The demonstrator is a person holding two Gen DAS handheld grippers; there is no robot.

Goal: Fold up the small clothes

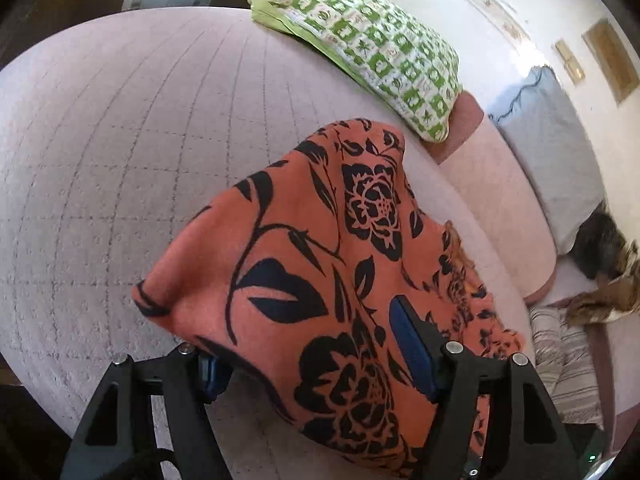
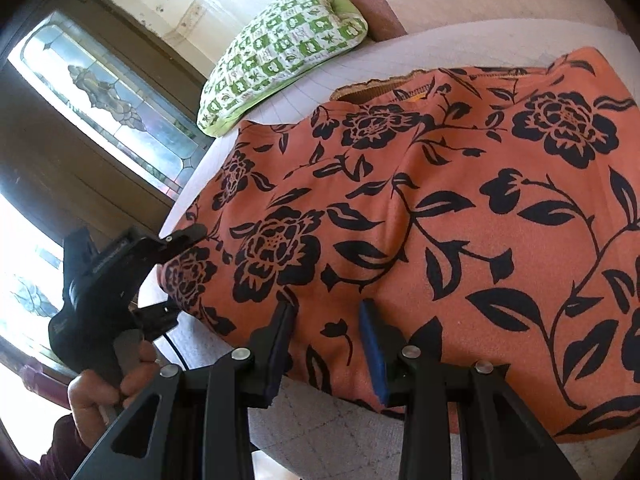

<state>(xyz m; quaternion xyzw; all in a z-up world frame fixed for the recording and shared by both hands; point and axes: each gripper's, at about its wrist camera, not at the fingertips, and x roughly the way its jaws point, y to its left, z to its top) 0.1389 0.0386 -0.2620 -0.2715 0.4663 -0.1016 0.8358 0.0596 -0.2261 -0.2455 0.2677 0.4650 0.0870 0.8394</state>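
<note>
The orange garment (image 2: pixel 420 216) with its black flower print is spread over the pale quilted bed (image 1: pixel 120 160), and its near edge lies between the fingers of the right claw (image 2: pixel 328 344). The jaws there stand partly apart with cloth between them; whether the pads actually press on it cannot be told.

At the left claw (image 1: pixel 320 356) a raised corner of the garment (image 1: pixel 304 264) is draped between and over jaws that stand wide apart, so no pinch on the fabric is seen. In the right wrist view the left claw (image 2: pixel 180 276) is seen held by a hand (image 2: pixel 104 388) at the garment's side edge, close to the edge of the bed.

The main risk is judged to be the loose corner: with the left jaws apart, the fold could fall back or slide off the bed's edge when the claw is moved. A crooked crease could also be produced if only one layer is caught at the right claw.

Beyond both claws a green-and-white pillow (image 1: pixel 360 44) lies near the garment's far end, and it could be brushed by a fold carried that way.
</note>
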